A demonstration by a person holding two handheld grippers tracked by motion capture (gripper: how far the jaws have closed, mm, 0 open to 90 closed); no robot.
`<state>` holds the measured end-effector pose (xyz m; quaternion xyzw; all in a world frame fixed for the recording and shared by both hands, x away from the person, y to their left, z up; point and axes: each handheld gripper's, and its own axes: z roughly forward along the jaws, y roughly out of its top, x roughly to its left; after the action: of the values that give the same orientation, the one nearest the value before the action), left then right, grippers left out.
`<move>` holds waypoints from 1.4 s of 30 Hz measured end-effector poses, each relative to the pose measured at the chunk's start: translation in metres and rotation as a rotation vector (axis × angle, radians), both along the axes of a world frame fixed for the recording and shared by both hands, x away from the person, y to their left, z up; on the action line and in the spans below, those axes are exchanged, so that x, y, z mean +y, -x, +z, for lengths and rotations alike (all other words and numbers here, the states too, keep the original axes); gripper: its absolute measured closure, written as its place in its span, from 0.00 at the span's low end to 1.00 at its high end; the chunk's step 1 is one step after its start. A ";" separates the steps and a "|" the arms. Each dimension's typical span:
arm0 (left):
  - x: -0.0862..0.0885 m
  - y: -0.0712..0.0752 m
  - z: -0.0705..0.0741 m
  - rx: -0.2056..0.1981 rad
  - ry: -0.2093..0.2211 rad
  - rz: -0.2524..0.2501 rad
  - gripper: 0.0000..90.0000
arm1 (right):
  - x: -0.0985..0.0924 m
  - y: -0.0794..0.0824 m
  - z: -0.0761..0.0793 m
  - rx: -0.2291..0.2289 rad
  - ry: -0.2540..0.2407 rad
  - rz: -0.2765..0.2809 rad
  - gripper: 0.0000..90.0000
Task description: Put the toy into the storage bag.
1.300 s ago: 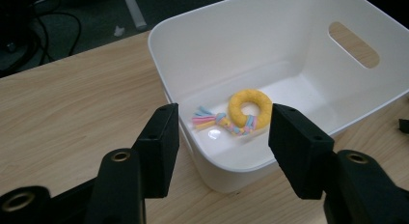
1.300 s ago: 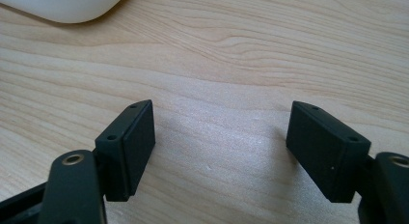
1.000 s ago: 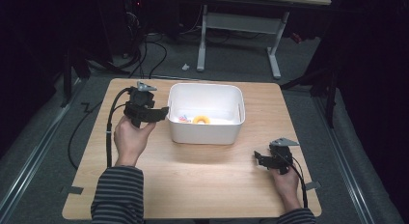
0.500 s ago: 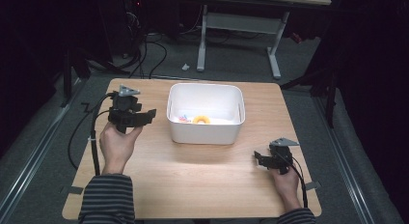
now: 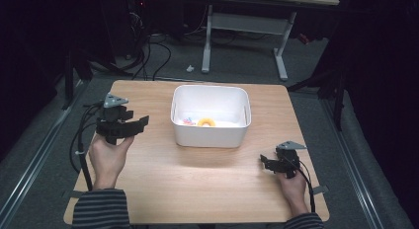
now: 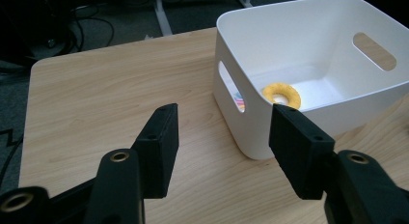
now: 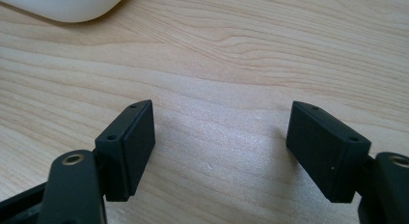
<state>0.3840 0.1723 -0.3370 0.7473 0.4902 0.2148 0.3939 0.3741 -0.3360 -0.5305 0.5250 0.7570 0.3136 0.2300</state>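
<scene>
Two grippers, both empty. Left gripper (image 5: 141,124) hangs over the light wooden table (image 5: 163,189) left of the white plastic bin (image 5: 210,137), jaws apart, aimed at it. The yellow foam ring (image 5: 206,122) lies on the bin's floor, likely dropped there. Right gripper (image 5: 264,163) rests low, near right, jaws spread.

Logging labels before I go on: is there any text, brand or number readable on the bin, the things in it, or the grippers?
None readable.
Bin: plain white, no label.
Yellow ring: no marking.
Colourful item beside it: too small to tell.
Left gripper and right gripper: black fingers, no print.
</scene>
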 end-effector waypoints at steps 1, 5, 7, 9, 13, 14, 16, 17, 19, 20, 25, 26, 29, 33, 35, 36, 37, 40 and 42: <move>0.002 0.002 -0.001 0.000 0.002 0.002 0.49 | 0.000 0.000 0.000 0.000 0.000 0.000 0.29; 0.010 0.006 -0.006 0.007 0.014 0.013 0.49 | 0.000 0.000 0.000 0.000 0.001 0.000 0.29; 0.014 0.009 -0.009 0.005 0.027 0.019 0.49 | 0.000 0.000 0.000 0.000 0.001 0.000 0.29; 0.017 0.012 -0.012 0.004 0.036 0.025 0.49 | 0.000 0.000 0.000 0.000 0.001 0.000 0.29; 0.024 0.017 -0.018 0.009 0.053 0.039 0.49 | 0.000 0.000 0.000 0.000 0.001 0.001 0.29; 0.026 0.018 -0.019 0.012 0.052 0.042 0.49 | 0.000 0.000 0.000 0.000 0.001 0.001 0.29; 0.028 0.019 -0.022 0.014 0.054 0.046 0.49 | 0.000 0.000 0.000 0.000 0.001 0.000 0.29; 0.029 0.020 -0.023 0.016 0.057 0.048 0.49 | 0.000 0.000 0.000 0.000 0.001 0.001 0.29; 0.031 0.021 -0.026 0.018 0.060 0.053 0.49 | 0.000 0.000 0.000 0.000 0.001 0.000 0.29; 0.031 0.022 -0.028 0.018 0.063 0.055 0.49 | 0.000 0.000 0.000 0.000 0.001 0.000 0.29; 0.036 0.024 -0.037 0.039 0.073 0.063 0.50 | 0.000 0.000 0.000 0.000 0.001 0.000 0.29; 0.036 0.024 -0.038 0.040 0.073 0.062 0.50 | 0.000 0.000 0.000 0.000 0.001 0.000 0.29; 0.037 0.026 -0.042 0.038 0.081 0.070 0.49 | 0.000 0.001 0.000 0.000 0.001 0.000 0.29; 0.038 0.027 -0.047 0.048 0.086 0.072 0.49 | 0.000 0.001 0.000 0.000 0.001 0.000 0.29; 0.038 0.026 -0.050 0.055 0.084 0.072 0.49 | 0.000 0.001 0.000 0.000 0.001 0.000 0.29; 0.038 0.025 -0.051 0.056 0.082 0.072 0.49 | 0.000 0.001 0.000 0.000 0.001 0.001 0.29; 0.038 0.024 -0.053 0.063 0.085 0.071 0.49 | 0.000 0.001 0.000 0.000 0.001 0.000 0.29; 0.036 0.020 -0.058 0.074 0.088 0.068 0.49 | 0.000 0.001 0.000 0.000 0.001 0.000 0.29; 0.033 0.017 -0.064 0.086 0.091 0.065 0.49 | 0.000 0.001 0.000 0.000 0.001 0.000 0.29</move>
<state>0.3666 0.2053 -0.4006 0.7209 0.5398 0.1729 0.3989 0.3735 -0.3359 -0.5305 0.5249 0.7572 0.3133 0.2300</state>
